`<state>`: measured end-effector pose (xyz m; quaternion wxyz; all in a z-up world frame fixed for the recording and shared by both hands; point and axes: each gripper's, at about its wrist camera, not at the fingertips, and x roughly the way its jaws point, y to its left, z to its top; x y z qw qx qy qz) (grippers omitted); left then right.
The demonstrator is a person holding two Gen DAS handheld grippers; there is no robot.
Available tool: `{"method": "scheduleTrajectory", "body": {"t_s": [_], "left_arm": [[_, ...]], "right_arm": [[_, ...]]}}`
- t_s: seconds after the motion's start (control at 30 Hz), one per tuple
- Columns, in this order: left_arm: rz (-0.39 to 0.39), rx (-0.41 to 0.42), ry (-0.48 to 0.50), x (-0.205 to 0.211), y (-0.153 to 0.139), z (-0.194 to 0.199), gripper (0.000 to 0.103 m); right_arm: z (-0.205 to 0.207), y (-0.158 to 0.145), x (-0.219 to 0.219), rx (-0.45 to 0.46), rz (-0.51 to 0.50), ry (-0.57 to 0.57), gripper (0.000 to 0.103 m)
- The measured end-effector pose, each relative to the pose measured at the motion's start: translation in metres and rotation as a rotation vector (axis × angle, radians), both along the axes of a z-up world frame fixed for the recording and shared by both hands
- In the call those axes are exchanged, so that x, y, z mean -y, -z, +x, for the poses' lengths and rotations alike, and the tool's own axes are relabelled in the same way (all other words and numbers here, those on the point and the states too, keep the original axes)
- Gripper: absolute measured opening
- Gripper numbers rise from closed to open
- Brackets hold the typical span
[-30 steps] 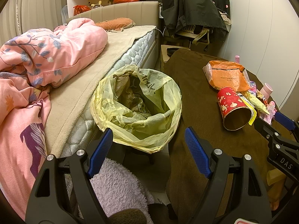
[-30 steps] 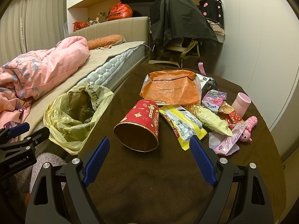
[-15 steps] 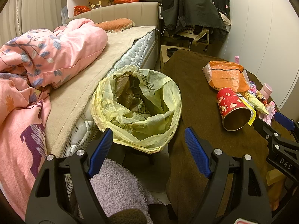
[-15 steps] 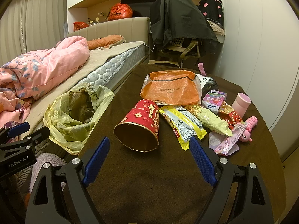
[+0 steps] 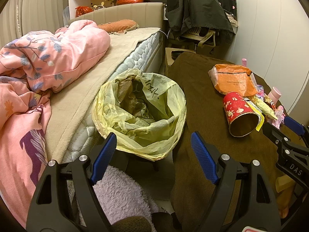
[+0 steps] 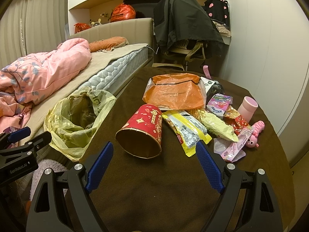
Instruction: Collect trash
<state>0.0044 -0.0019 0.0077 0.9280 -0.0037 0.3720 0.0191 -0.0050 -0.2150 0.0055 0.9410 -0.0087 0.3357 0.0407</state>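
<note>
Left wrist view
Left gripper [image 5: 153,148]: jaws spread wide, nothing between them; it hangs over the near rim of the bag.
Bag [image 5: 139,114]: yellow liner, mouth open upward, crumpled brown paper inside; it sits in the narrow gap between bed and table.
Bed [image 5: 115,58]: mattress edge runs just beside the bag's left side, with a pink quilt [image 5: 48,58] heaped on it.
Table [image 5: 202,116]: brown cloth edge drops just beside the bag's right side — bare cloth between that edge and the cup.
Cup [image 5: 239,114]: red, lying on its side, mouth toward the camera, on the table's right part.
Right gripper [image 5: 285,133]: reaches in from the right edge, near the cup; jaw state not clear here.
Rug [image 5: 119,191]: pale fluffy pile on the floor below the left gripper.

Right wrist view
Right gripper [image 6: 154,158]: jaws released and wide, empty, low over the table just short of the cup [image 6: 143,131].
Open room: bare cloth [image 6: 154,189] under and ahead of the gripper up to the cup.
Wrappers [image 6: 189,133]: yellow packets touch the cup's right side; an orange bag [image 6: 173,92] lies behind it.
Right clutter: tissue pack [image 6: 219,104], pink cup [image 6: 247,108] and pink toy [image 6: 255,135] crowd the right — near the wall-side edge.
Bag [image 6: 77,121]: off the table's left edge, against the bed [image 6: 115,65].
Chair [image 6: 185,31]: draped in dark cloth beyond the far table edge.
</note>
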Motion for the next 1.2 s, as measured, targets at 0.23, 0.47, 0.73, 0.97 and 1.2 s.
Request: {"method": "scheduleTrajectory", "body": {"t_s": [0.23, 0.47, 0.73, 0.97, 1.2], "left_arm": [[-0.03, 0.008, 0.038, 0.013, 0.002, 0.012, 0.075], [-0.08, -0.013, 0.189, 0.057, 0.002, 0.045, 0.075], [-0.142, -0.052, 0.343, 0.107, 0.001, 0.081, 0.082], [-0.125, -0.1, 0.383, 0.12, 0.015, 0.094, 0.083], [-0.131, -0.113, 0.368, 0.114, 0.018, 0.096, 0.083]], "right_arm": [[0.014, -0.007, 0.027, 0.02, 0.008, 0.044, 0.083], [0.036, -0.006, 0.103, -0.002, 0.058, 0.202, 0.083], [0.043, 0.006, 0.167, -0.049, 0.093, 0.29, 0.083], [0.06, 0.039, 0.155, -0.135, 0.061, 0.128, 0.071], [0.117, 0.047, 0.14, -0.169, -0.006, -0.031, 0.062]]}}
